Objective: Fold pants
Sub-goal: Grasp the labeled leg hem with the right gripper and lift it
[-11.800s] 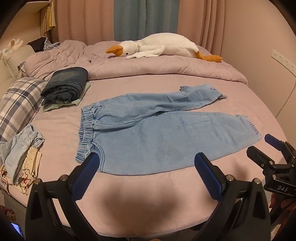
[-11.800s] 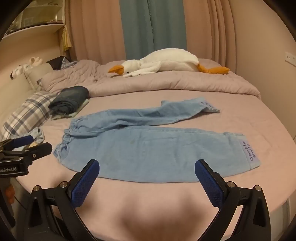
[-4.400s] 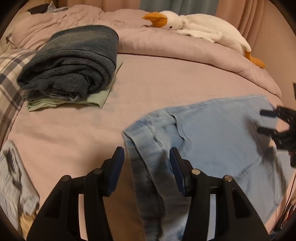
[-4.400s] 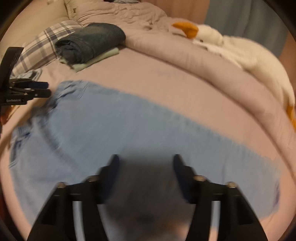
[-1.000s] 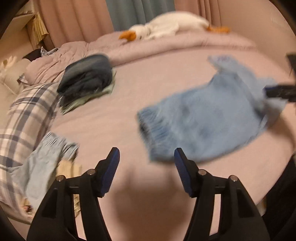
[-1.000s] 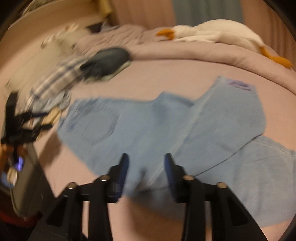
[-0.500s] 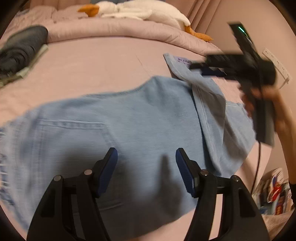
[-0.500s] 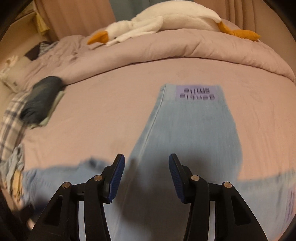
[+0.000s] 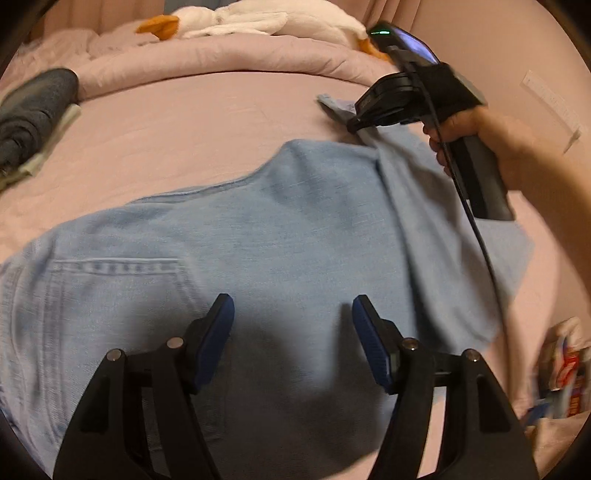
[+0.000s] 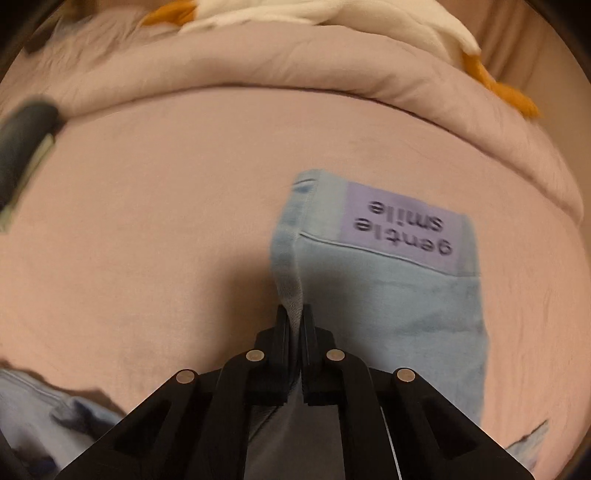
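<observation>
- Pants (image 9: 280, 229) lie on the pink bed (image 9: 192, 122), spread across the near part of the sheet with the waist and back pocket (image 9: 122, 269) toward the left edge of the left wrist view.
- Your right gripper (image 10: 293, 317) has just gone from partly spread to pressed together. It now pinches the side edge of the leg cuff (image 10: 373, 258), the end that carries the purple "gentle smile" label (image 10: 402, 230).
- Half a second ago the same jaws stood apart above that leg with no cloth between them. The grasp is therefore new.
- Judged from this, the cuff end is secured and ready to be carried toward the waist for the next fold.
- Your left gripper (image 9: 291, 332) hangs spread above the seat of the pants, beside the pocket. No cloth is between its jaws.
- The long axis of the pants runs from the waist at the left of the left wrist view toward the cuff at upper right.
- The gripped leg angles away toward the rolled duvet (image 10: 295, 62) and the stuffed goose (image 9: 258, 22), so the cuff points at the far side of the bed.
- Folded dark clothes (image 9: 29, 114) sit well apart at far left.
</observation>
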`<state>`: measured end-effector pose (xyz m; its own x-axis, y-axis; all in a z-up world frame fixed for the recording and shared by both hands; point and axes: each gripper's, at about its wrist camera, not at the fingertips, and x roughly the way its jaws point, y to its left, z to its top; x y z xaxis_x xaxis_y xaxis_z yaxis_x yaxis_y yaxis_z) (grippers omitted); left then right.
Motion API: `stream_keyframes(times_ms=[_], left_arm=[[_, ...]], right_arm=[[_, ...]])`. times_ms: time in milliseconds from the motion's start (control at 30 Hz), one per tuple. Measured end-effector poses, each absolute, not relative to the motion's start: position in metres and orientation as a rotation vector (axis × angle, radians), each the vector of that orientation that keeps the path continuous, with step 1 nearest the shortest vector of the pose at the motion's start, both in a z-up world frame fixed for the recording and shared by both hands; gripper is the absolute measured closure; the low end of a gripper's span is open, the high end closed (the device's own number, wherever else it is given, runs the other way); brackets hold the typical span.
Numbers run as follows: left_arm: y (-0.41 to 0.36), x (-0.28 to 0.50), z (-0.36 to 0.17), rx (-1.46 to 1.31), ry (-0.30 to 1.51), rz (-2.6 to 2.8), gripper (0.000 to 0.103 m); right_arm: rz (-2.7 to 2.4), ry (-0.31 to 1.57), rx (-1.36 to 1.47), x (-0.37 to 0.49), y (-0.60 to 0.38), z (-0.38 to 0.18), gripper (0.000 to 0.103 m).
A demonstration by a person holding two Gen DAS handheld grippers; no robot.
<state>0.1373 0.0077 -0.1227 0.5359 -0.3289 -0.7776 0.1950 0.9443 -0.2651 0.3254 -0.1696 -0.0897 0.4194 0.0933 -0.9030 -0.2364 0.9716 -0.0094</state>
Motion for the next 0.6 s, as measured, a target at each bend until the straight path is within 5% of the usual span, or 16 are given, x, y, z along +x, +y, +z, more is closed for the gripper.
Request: stream_keyframes(times_ms=[200,433,467,567,600], left_arm=[[-0.01,0.14,-0.092,-0.345,0.867,-0.534,0.036],[-0.1,0.145,-0.101,-0.062,0.963,-0.591,0.038],[-0.112,0.141,-0.105,0.009,0.962,-0.582,0.045],[-0.13,0.132,-0.115,0.151,0.954,-0.548,0.085],[-0.133,0.128,-0.115,0.191,0.925,-0.519,0.09]], right_arm=[[0.292,0.998,0.19,0.292,-0.244,-0.045,0.099],[0.284,0.791,0.472,0.228,-0.323,0.002,0.099],[0.271,0.752,0.503,0.213,-0.335,0.005,0.099],[0.2,0.656,0.583,0.152,-0.374,0.002,0.099],[0.165,0.642,0.601,0.136,-0.383,-0.004,0.099]])
